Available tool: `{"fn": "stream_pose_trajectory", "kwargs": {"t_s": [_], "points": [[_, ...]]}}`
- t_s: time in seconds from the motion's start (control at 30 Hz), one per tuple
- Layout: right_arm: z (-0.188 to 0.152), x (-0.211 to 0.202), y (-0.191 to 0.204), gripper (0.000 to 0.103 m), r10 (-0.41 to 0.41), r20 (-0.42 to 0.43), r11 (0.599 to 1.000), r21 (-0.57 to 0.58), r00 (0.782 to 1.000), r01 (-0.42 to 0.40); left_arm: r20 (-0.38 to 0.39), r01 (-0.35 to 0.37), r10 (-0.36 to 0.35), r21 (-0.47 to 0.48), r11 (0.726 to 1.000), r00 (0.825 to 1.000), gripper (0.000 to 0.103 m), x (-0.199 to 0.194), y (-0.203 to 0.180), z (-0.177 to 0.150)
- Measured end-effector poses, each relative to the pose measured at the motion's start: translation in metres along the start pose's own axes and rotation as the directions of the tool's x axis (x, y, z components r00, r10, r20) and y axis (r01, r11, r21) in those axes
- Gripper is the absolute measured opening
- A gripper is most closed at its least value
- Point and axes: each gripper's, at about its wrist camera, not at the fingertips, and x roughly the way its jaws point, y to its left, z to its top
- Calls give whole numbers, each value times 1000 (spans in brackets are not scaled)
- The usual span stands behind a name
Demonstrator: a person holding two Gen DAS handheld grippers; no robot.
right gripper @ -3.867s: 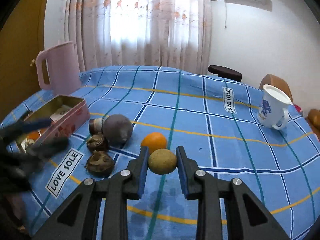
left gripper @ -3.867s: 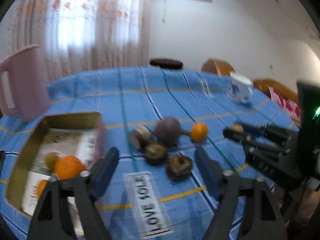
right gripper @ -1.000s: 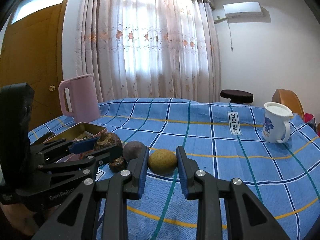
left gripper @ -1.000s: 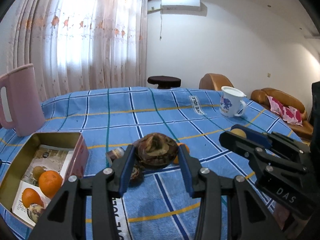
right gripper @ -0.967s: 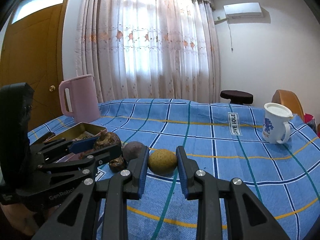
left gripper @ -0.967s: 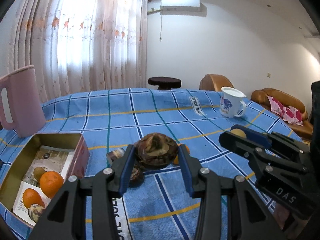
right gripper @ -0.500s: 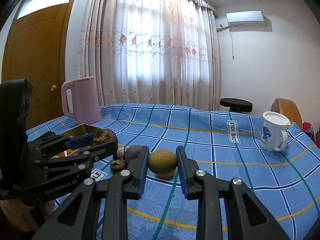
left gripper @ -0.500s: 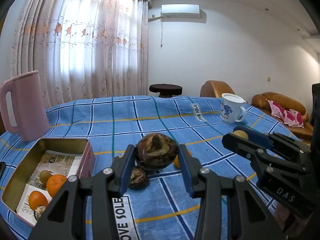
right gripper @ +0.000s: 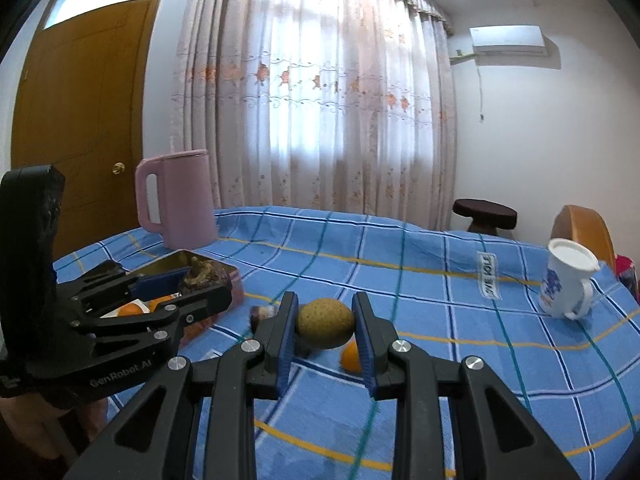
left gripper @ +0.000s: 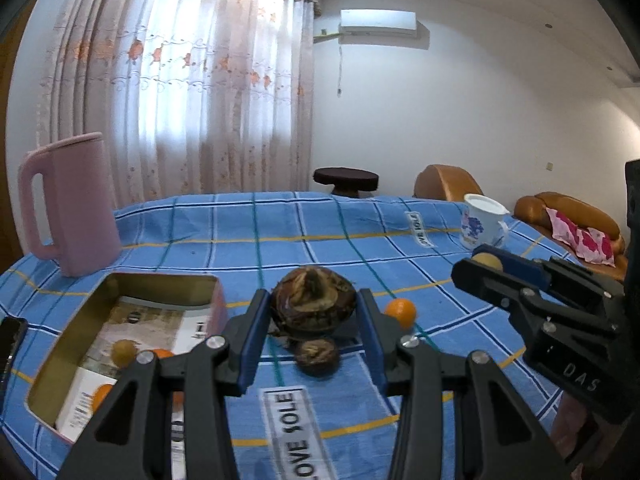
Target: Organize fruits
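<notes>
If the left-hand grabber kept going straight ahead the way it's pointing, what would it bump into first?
Probably nothing soon. The left gripper, its jaws shut on a dark brown fruit, aims across the blue checked tablecloth. The tin box and pink jug sit off to its left, though depth is unclear.

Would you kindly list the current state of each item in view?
left gripper: shut on mangosteen, lifted
right gripper: shut on tan fruit, lifted
metal tin: open, holding fruit
small orange: loose on tablecloth
mug: upright
pink jug: upright
</notes>
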Motion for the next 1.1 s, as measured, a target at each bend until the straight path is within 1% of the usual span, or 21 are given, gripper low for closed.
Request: {"fn": "stream_pose_trajectory", "kwargs": {"t_s": [0.33, 0.63, 0.8, 0.9, 1.0, 1.1], "points": [[26, 24, 43, 29, 98, -16, 994, -54, 995, -99, -6, -74, 74, -33, 997, 997, 45, -14, 44, 4], [42, 55, 84, 29, 180, -48, 980, -81, 983, -183, -27, -140, 139, -66, 988, 990, 45, -23, 92, 1], [45, 73, 115, 29, 226, -69, 967, -105, 972, -232, -47, -188, 184, -96, 978, 982, 45, -27, 126, -1], [42, 84, 132, 29, 243, -94, 960, -120, 965, -253, -73, -207, 200, -111, 972, 977, 45, -25, 145, -5], [35, 98, 147, 29, 251, -127, 954, -137, 960, -268, -102, -216, 205, -117, 969, 973, 45, -19, 156, -10], [29, 110, 153, 29, 250, -158, 953, -132, 955, -271, -120, -222, 207, -118, 968, 971, 45, -13, 162, -14]]}}
